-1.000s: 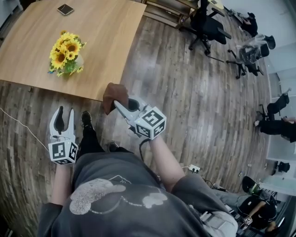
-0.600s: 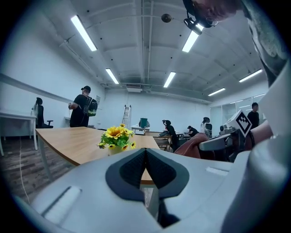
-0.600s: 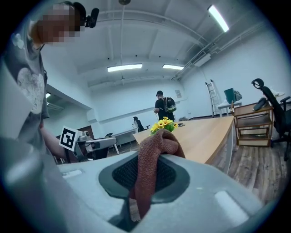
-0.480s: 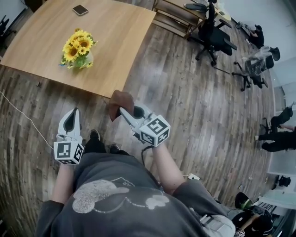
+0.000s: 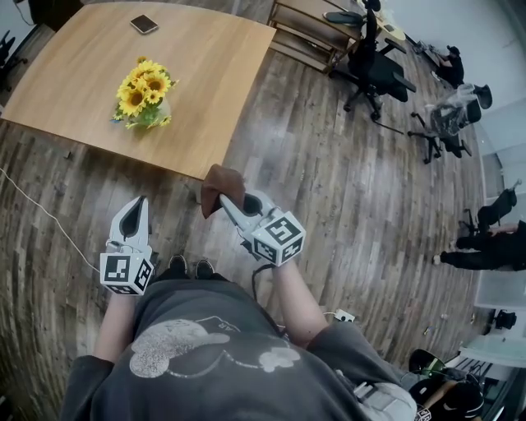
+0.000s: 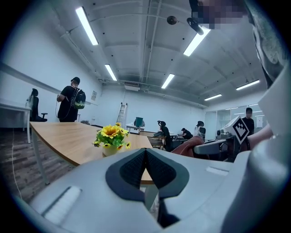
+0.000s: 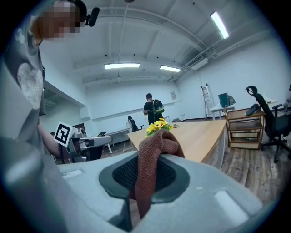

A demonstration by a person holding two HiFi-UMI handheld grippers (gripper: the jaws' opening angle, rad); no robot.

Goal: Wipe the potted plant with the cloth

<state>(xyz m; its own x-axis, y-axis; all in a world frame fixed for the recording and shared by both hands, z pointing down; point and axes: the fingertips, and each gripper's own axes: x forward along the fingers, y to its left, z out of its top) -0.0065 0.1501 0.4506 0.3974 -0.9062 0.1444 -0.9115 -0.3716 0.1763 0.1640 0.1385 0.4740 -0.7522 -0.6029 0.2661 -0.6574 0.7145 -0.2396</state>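
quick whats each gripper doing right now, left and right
Left gripper: shut, nothing between its jaws.
Right gripper: shut on the reddish-brown knitted cloth.

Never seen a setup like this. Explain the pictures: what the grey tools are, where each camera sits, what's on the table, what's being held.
No robot here: a person holds a two-jaw gripper in each hand, and the marker cubes are part of the grippers. One picture comes from a camera on the person's head, looking steeply down. The other two come from cameras riding on each gripper, looking along its jaws. The left gripper is shut and empty. The right gripper is shut on a brown cloth. Ahead stands a wooden table with a pot of sunflowers and what looks like a phone. The cloth is not yet touching the plant.
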